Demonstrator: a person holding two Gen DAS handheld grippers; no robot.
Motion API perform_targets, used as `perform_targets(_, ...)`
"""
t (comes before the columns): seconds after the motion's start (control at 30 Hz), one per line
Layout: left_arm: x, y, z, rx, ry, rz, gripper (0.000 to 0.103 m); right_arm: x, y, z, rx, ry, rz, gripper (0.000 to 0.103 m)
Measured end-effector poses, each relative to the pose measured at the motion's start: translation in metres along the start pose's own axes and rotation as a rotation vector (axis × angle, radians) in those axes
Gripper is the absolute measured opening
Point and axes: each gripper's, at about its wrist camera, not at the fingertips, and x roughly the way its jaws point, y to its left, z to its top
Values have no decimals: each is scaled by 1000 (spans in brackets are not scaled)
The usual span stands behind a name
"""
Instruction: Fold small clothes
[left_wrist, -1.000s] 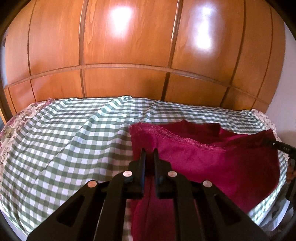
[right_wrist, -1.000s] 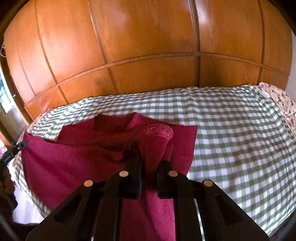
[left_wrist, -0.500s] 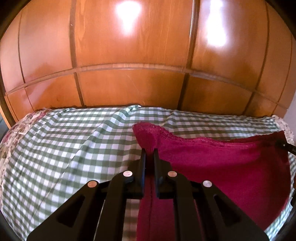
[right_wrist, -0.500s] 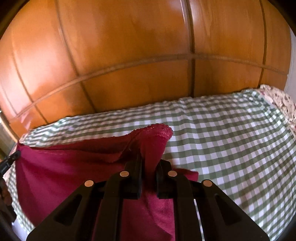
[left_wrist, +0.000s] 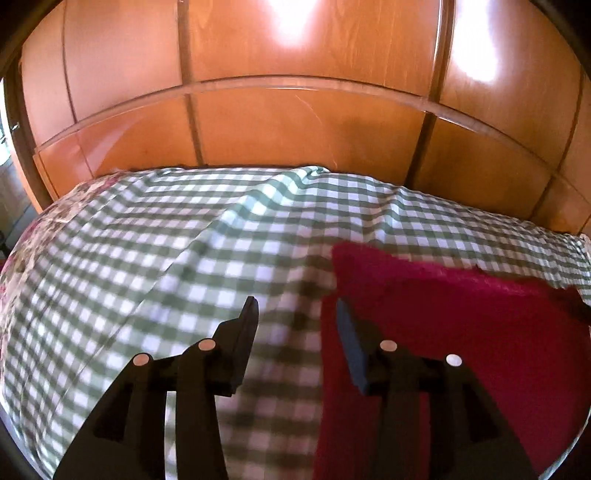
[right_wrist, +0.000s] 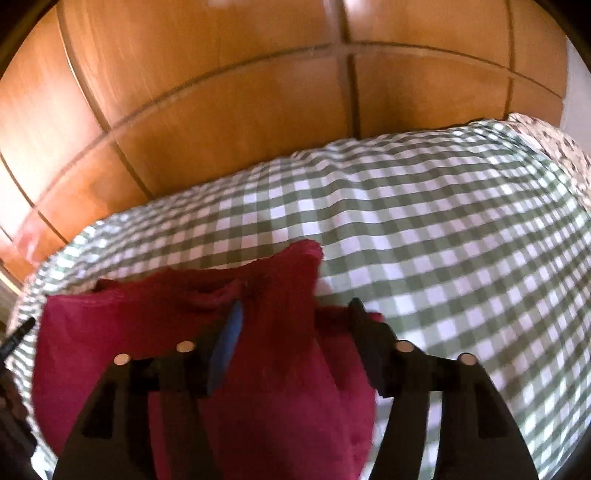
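Left wrist view shows the left gripper (left_wrist: 295, 310) with its two fingers spread wide and nothing between them except checked cloth below. Its left finger (left_wrist: 242, 343) stands over the green-and-white checked sheet (left_wrist: 155, 266), while its right finger (left_wrist: 351, 347) sits at the near left edge of the dark red garment (left_wrist: 461, 332), which spreads away to the right of that finger and runs down past it toward the lower edge of the view. The garment's far left corner lies just ahead of the right finger, flat on the sheet. Beyond the fingers the sheet ends at a wall of orange wooden panels (left_wrist: 295, 122). Right wrist view shows the right gripper (right_wrist: 295, 310) likewise wide apart, gripping nothing. The garment (right_wrist: 122, 332) lies between and under its fingers, a raised fold of it poking up just ahead of the gap, with most of the cloth spreading to the left of the left finger (right_wrist: 225, 347). The right finger (right_wrist: 369, 343) rests at the garment's right edge, and open checked sheet (right_wrist: 461, 240) stretches to its right and ahead, up to the wooden panels (right_wrist: 240, 110). Both views are blurred.
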Motion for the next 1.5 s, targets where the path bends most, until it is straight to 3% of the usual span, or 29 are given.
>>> perform_targets(0.1,-19,13,-26,-6,8,-40,51,-28,-17,-17,37,-4,46,59)
perform_targets(0.3,-42,37,-82,-73,62,-141,53,-71,-44,-82,85,73,156,59)
perform_targets(0.53,-53,42,-124,-131,112,-287,51,-75,-45,-146,119,177,214,59)
perform_targets(0.57,-54,39,-127,-127,120,-294,49,-73,-43,-149,113,175,210,57)
perform_targets(0.6,-50,36,-130,-118,134,-304,37,-71,-40,-151,101,166,191,50)
perform_targets(0.67,-46,32,-131,-110,152,-332,21,-68,-38,-148,98,167,185,24)
perform_targets(0.73,-49,29,-130,-100,145,-327,10,-70,-35,-145,85,161,189,20)
perform_targets(0.93,-71,31,-136,-65,154,-348,6,-103,-35,-136,33,93,187,16)
perform_targets(1.1,-98,34,-167,-44,201,-373,6,-117,-45,-155,-30,128,142,16)
perform_targets(1.17,-107,32,-175,-30,197,-347,9,-114,-53,-166,-29,165,129,16)
perform_targets(1.23,-116,33,-172,-23,166,-311,15,-114,-53,-168,-33,172,130,19)
perform_targets(1.3,-125,35,-161,-34,116,-275,22,-122,-55,-160,-23,137,101,31)
perform_targets(1.37,-132,32,-148,-27,65,-256,25,-134,-54,-144,-22,61,40,62)
perform_targets(1.5,-124,10,-120,15,18,-189,30,-140,-22,-116,-76,-52,48,64)
